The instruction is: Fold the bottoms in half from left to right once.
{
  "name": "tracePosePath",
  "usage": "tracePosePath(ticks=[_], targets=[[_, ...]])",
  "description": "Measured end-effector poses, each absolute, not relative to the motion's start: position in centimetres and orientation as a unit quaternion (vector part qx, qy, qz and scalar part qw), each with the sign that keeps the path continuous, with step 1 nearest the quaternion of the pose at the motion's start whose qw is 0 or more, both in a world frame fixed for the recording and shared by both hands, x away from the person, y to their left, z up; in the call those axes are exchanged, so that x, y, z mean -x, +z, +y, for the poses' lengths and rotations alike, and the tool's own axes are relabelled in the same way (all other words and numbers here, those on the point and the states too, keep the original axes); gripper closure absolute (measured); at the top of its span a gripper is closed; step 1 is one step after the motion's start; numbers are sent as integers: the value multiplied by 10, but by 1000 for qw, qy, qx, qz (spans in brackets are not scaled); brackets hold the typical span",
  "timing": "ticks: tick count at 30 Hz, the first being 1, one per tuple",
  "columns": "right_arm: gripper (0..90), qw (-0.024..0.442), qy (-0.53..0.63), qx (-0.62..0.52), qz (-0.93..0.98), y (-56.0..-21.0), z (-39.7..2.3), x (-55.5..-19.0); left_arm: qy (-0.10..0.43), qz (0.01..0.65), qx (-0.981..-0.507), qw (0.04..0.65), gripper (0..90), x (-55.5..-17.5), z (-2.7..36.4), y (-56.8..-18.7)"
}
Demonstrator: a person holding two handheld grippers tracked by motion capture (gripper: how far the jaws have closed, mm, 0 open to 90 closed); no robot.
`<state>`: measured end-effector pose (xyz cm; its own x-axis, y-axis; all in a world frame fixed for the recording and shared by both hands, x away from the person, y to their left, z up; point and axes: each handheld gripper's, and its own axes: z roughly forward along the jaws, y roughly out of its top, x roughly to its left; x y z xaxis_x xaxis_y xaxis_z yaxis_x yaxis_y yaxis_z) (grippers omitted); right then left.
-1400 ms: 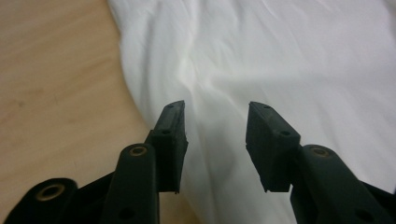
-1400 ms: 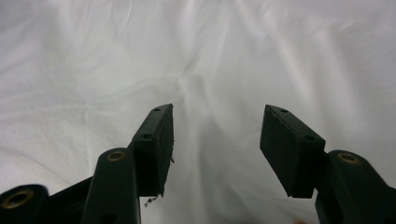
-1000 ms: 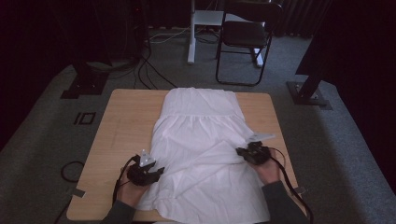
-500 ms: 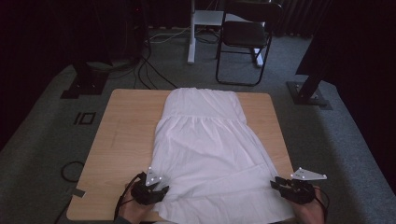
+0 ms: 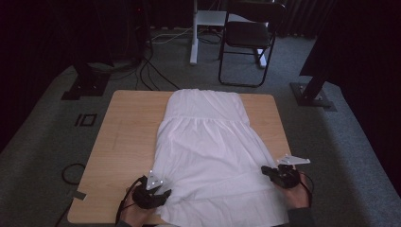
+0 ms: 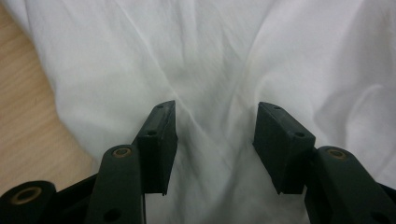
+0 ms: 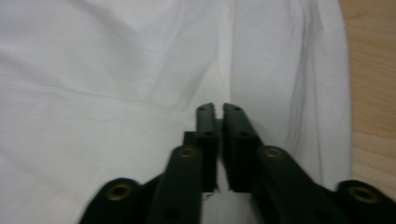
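Fabric: white, thin cotton by the look of it, a dress point(image 5: 208, 151) laid flat down the middle of the wooden bench point(image 5: 127, 137), bodice at the far end, hem hanging at the near edge.
Handling: I'd judge it light, limp and not fragile; it will bunch and drag rather than slide as one piece.
Where to hold: the two near corners of the skirt, pinching a small fold at each side seam, looks the sensible grip.
Left gripper point(image 5: 150, 193): at the skirt's near left edge, fingers point(image 6: 161, 140) spread apart over the cloth, gripping nothing.
Right gripper point(image 5: 279, 174): at the skirt's right edge, fingers point(image 7: 208, 140) drawn almost together with a narrow slit between; whether a fold is caught there, I cannot tell.
Hidden: the hem is cut off by the bottom of the high view, and the hands cover the near corners.
Hard to read: the room behind is dark beyond a chair point(image 5: 248, 40).
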<state>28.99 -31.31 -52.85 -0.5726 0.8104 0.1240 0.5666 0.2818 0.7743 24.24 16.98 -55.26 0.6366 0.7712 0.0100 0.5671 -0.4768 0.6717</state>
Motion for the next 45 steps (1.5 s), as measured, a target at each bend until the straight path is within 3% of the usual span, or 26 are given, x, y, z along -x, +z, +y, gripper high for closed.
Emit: tracePosePath(ticks=[6, 11, 14, 19, 26, 32, 35, 37, 39, 40, 42, 45], targets=[[881, 162, 452, -412, 774, -510, -360, -234, 158, 394, -849, 314, 482, -227, 172, -553], [865, 130, 469, -400, 777, -523, -399, -198, 131, 385, -854, 325, 482, -218, 174, -551], [610, 119, 477, -394, 777, -528, -408, -192, 123, 378, -849, 348, 483, -219, 177, -543], [507, 151, 477, -432, 750, -523, -395, -225, 159, 392, -830, 365, 478, -240, 184, -523], [507, 172, 434, -442, 766, -528, -340, -306, 205, 441, -802, 348, 462, -322, 194, -512], [490, 189, 400, -453, 774, -532, -304, -372, 207, 466, -800, 317, 439, -382, 187, -518], [539, 190, 377, -468, 776, -541, -299, -395, 192, 475, -802, 309, 447, -397, 181, -532], [716, 180, 366, -482, 775, -548, -299, -403, 199, 463, -808, 304, 521, -396, 176, -540], [847, 169, 356, -493, 776, -553, -301, -404, 196, 452, -814, 308, 677, -392, 175, -545], [868, 165, 352, -496, 777, -555, -301, -402, 196, 452, -813, 310, 763, -390, 176, -545], [878, 166, 354, -495, 776, -556, -303, -397, 200, 451, -812, 312, 841, -383, 179, -546], [880, 165, 358, -502, 770, -558, -305, -384, 202, 446, -812, 317, 870, -366, 185, -548]])
